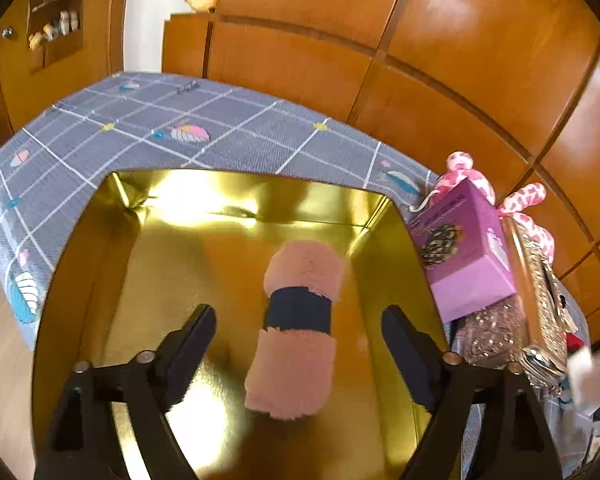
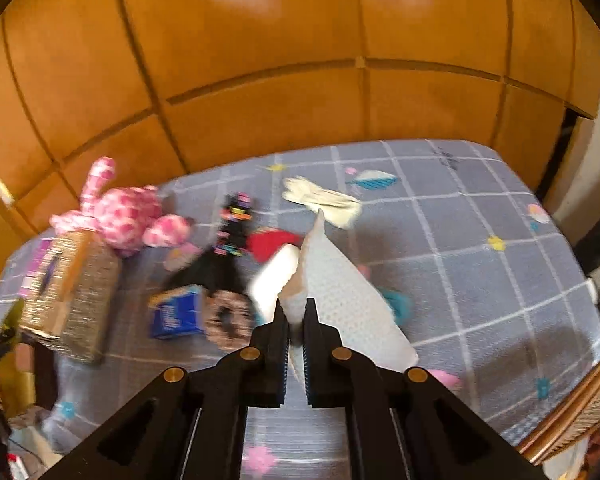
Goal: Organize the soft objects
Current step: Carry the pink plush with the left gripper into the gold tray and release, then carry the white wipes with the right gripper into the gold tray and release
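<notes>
Left wrist view: left gripper [image 1: 298,322] spread wide w/ nothing held, over a gold box [image 1: 392,248] on the grey checked bedsheet [image 1: 148,128]. A pink fuzzy roll [image 1: 296,332] w/ a dark band lies inside the box, between the fingers but apart from both.

Right wrist view: right gripper [image 2: 296,312] clenched on a white knit cloth [image 2: 340,288], lifted above the sheet. Pink plush toy [image 2: 128,216] and cream glove [image 2: 324,200] lie further back.

A rolled towel [image 1: 296,332] lies in the open box [image 1: 80,260], toward its right wall. The box sits on the bed [image 1: 220,128]; a carton [image 1: 466,252] stands just right of it, a plush toy [image 1: 472,176] behind — touching, it seems. A cloth [image 2: 340,296] hangs above the bed, gloves [image 2: 324,200] beyond it.
</notes>
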Available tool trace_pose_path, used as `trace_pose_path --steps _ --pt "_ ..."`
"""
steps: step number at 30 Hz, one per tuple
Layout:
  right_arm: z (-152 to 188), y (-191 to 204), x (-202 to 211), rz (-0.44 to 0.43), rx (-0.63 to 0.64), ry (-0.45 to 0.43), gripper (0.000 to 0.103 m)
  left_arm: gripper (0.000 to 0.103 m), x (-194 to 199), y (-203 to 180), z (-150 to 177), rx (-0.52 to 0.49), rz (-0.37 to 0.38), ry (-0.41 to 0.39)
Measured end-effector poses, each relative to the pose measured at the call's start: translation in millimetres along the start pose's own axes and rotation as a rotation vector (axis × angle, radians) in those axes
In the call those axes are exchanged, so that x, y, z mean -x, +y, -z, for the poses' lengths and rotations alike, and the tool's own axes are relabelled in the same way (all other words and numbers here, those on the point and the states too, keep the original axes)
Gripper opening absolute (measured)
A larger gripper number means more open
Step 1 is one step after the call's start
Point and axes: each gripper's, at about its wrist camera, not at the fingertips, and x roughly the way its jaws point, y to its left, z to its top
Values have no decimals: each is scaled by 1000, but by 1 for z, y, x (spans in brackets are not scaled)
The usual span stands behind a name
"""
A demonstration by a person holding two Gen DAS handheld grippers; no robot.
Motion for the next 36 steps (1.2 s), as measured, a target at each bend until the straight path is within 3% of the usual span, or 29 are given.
trace_pose_path --steps 8,14,27,32,36 --pt "-3 64 12 -208 71 -24 4 90 33 -29 23 -110 26 -51" --pt "7 128 9 -360 169 15 4 90 39 -41 33 -150 6 -54" --pt "46 268 21 -731 328 146 4 90 49 9 17 -10 -87 -114" --pt "58 322 14 -807 379 192 4 90 59 33 3 42 -118 -153" --pt "73 362 -5 -815 426 257 6 91 61 47 -3 87 -128 -163"
